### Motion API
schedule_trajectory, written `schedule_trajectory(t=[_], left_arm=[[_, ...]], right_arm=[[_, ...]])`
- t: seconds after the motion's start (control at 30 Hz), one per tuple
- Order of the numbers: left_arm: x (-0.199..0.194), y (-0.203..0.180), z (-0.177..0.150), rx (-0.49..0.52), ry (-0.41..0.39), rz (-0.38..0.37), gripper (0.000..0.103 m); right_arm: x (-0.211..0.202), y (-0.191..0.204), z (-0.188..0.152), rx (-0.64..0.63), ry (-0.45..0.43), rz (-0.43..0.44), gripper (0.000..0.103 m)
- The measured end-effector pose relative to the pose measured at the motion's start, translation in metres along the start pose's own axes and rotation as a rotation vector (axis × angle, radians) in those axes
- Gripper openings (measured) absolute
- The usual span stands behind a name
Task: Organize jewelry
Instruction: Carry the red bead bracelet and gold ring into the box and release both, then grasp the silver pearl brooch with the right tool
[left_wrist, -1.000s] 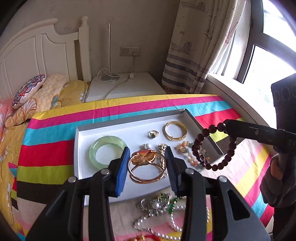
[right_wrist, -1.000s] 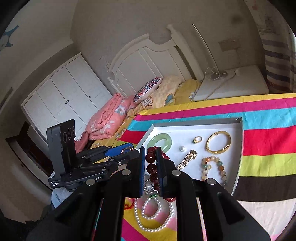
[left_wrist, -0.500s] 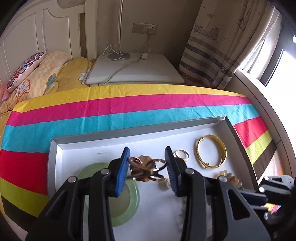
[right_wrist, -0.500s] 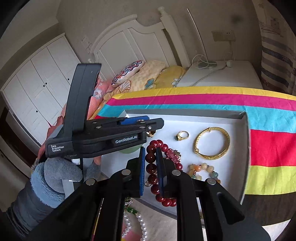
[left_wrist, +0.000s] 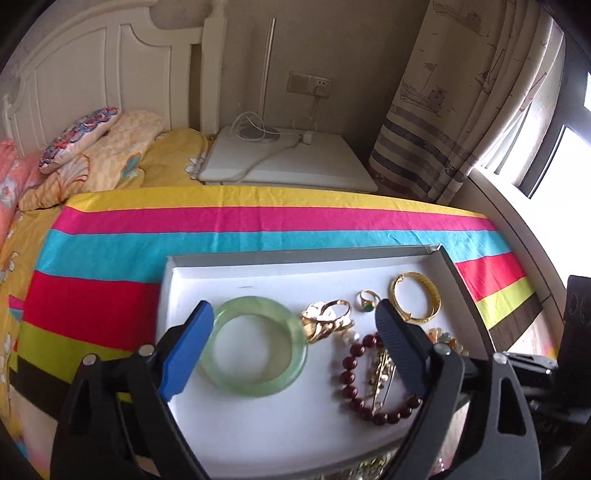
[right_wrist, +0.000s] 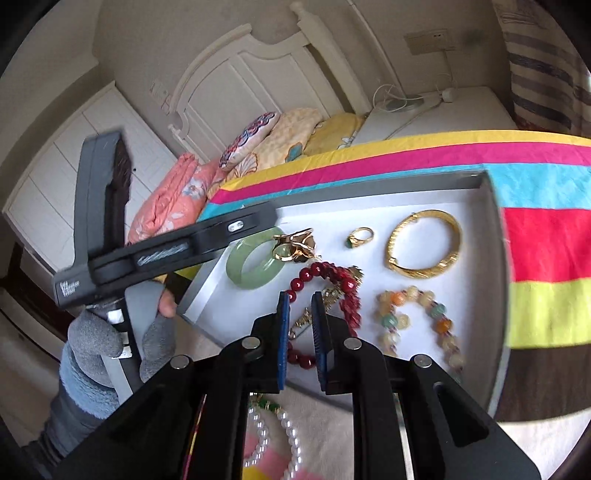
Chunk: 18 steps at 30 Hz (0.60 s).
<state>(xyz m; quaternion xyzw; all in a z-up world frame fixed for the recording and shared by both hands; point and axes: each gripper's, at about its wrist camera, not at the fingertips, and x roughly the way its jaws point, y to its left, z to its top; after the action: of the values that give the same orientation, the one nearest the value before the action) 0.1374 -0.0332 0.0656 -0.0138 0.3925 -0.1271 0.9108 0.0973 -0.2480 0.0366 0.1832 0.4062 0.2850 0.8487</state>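
A white tray (left_wrist: 295, 254) lies on the striped cloth. In it are a green jade bangle (left_wrist: 255, 345), a gold flower bangle (left_wrist: 327, 321), a small gold ring (left_wrist: 367, 299), a plain gold bangle (left_wrist: 417, 299), a pastel bead bracelet (right_wrist: 413, 321) and a dark red bead bracelet (left_wrist: 369, 384). My left gripper (left_wrist: 295, 347) hangs wide open over the green bangle and the flower bangle and holds nothing. My right gripper (right_wrist: 300, 295) hovers over the red bead bracelet (right_wrist: 325, 271) with a narrow gap. The strand lies on the tray under its fingers, not pinched.
A pearl necklace (right_wrist: 273, 435) and other loose pieces lie on the cloth in front of the tray's near edge. A gloved hand (right_wrist: 96, 339) holds the left gripper at the tray's left side. Pillows (left_wrist: 92, 147), a white bedside table (left_wrist: 295, 162) and a curtain (left_wrist: 461, 110) stand beyond.
My left gripper opened and left the gold flower bangle in the tray beside the green bangle. My right gripper lowered the red bead bracelet onto the tray and let go of it.
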Motion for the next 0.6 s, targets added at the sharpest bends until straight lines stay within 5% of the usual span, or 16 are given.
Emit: schedule_trajectory(t=[0.13,0.2,0.23,0.27,0.4,0.53,0.6], left_arm=[[-0.057,0.009,-0.043,0.001,-0.089,0.058,0.101],[-0.079,0.015,-0.071,-0.029,-0.09,0.05,0.101],[-0.086,0.019,-0.085,-0.055,-0.079,0.039,0.101],[-0.091,0.023,-0.099,-0.086,-0.062,0.025,0.101],[-0.093,0.039,-0.153,-0.248,0.02,-0.068,0.101],[-0.102,0.033,-0.17,-0.221,-0.033,-0.069,0.101],[-0.095,0.027,-0.168,-0.194,0.004,-0.062,0.101]], right_arm=[[-0.039,-0.012,-0.023,0.056,-0.048,-0.001,0.019],[-0.058,-0.017,-0.038,0.076,-0.077,-0.005,0.048],[-0.065,-0.02,-0.045,0.088,-0.092,-0.011,0.086],[-0.071,-0.023,-0.051,0.1,-0.106,-0.02,0.099],[-0.089,-0.011,-0.075,0.053,-0.12,-0.019,0.099],[-0.078,0.003,-0.08,-0.013,-0.085,-0.086,0.099],[-0.074,0.014,-0.081,-0.063,-0.085,-0.128,0.099]])
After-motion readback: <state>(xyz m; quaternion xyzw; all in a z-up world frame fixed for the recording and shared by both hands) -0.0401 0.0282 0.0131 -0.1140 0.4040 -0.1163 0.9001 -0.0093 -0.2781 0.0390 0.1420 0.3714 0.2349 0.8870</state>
